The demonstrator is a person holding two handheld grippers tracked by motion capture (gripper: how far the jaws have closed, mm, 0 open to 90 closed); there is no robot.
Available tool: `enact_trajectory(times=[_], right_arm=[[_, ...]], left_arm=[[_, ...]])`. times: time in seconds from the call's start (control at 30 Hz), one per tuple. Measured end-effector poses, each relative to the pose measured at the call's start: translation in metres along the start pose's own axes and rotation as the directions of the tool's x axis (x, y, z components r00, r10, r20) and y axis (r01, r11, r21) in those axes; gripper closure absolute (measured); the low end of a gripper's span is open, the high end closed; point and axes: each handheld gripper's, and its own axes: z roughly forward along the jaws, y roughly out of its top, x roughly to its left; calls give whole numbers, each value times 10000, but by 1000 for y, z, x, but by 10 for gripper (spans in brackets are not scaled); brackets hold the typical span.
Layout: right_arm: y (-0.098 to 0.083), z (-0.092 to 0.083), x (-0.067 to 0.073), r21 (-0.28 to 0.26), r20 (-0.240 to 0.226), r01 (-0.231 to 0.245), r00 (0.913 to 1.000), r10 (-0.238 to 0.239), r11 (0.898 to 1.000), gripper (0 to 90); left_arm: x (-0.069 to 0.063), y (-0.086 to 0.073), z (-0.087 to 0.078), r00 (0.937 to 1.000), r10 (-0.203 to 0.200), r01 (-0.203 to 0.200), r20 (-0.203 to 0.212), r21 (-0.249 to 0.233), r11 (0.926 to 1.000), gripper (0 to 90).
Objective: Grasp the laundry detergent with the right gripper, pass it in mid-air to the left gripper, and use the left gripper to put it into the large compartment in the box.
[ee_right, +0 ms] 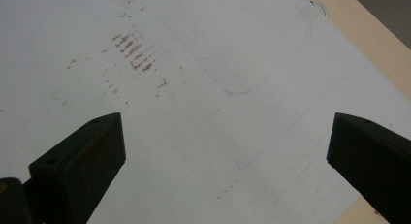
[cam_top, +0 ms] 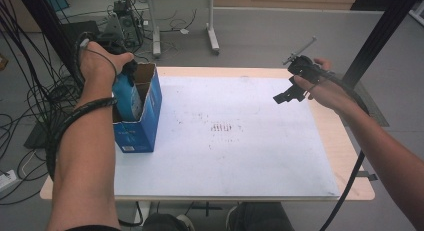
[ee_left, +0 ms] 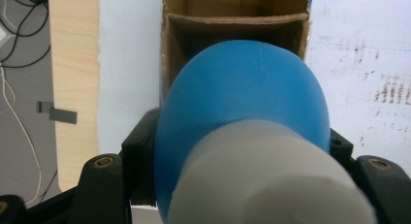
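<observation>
White sheeting (cam_top: 240,141) covers the wooden table; cables litter the floor behind. My left gripper (cam_top: 127,66) is clamped on a blue bottle (cam_top: 127,98), its jaws seated just below the pale cap (ee_left: 271,185), and holds it upright, partly inside the open blue carton (cam_top: 145,126) at the table's left edge. I judge the plastic smooth, rigid and fairly light; the shoulder under the cap looks the safest hold. My right gripper (ee_right: 225,151) hovers with jaws spread, empty.

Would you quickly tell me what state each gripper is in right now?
Left gripper: shut on the blue bottle, above the open cardboard box.
Right gripper: open, holding nothing.
</observation>
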Motion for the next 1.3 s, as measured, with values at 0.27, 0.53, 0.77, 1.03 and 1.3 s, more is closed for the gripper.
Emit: enact_trajectory(times=[0.27,0.53,0.77,1.03,1.3], right_arm=[[0,2,0,37,17,12,10000,-12,10000,3],[-1,4,1,61,21,27,10000,-28,10000,3],[-2,4,0,12,32,-18,10000,18,10000,3],[-4,7,-2,22,5,-81,10000,81,10000,3],[-4,8,-2,41,-11,-57,10000,57,10000,3]], left_arm=[[0,-2,19,9999,-49,50,153,-76,10000,368],[-2,-3,36,10000,50,-50,77,17,10000,368],[-3,-3,48,9999,144,-142,-77,138,9998,368],[-5,-3,62,9993,350,-346,-114,329,9989,368],[-5,-4,72,9988,464,-456,-147,474,9978,367]])
